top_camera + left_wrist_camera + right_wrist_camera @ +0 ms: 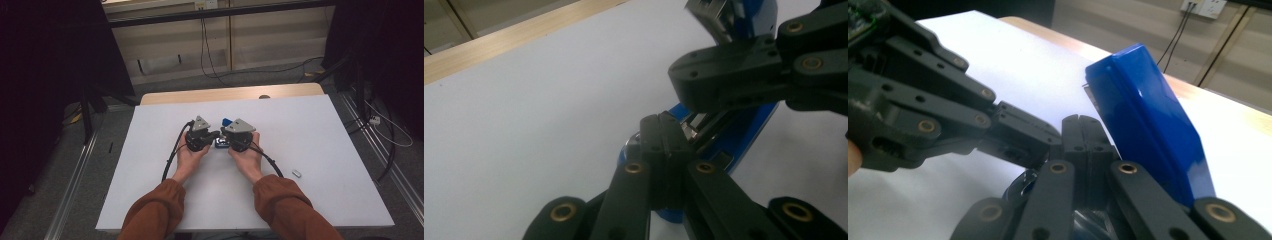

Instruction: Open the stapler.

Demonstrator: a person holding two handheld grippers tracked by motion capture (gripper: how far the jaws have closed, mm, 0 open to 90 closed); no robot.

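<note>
Carefully, we keep both closed grippers steady: left gripper (212, 135) at nine o'clock, right gripper (226, 137) at three o'clock of the blue stapler (1148, 125); we avoid twisting its open lid.

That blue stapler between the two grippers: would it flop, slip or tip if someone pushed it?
The blue stapler looks like hard, glossy plastic, so probably stiff and a bit slippery. Its top stands hinged open and tilted up, so it may swing or tip when nudged. The metal inside suggests some weight for its size.
</note>
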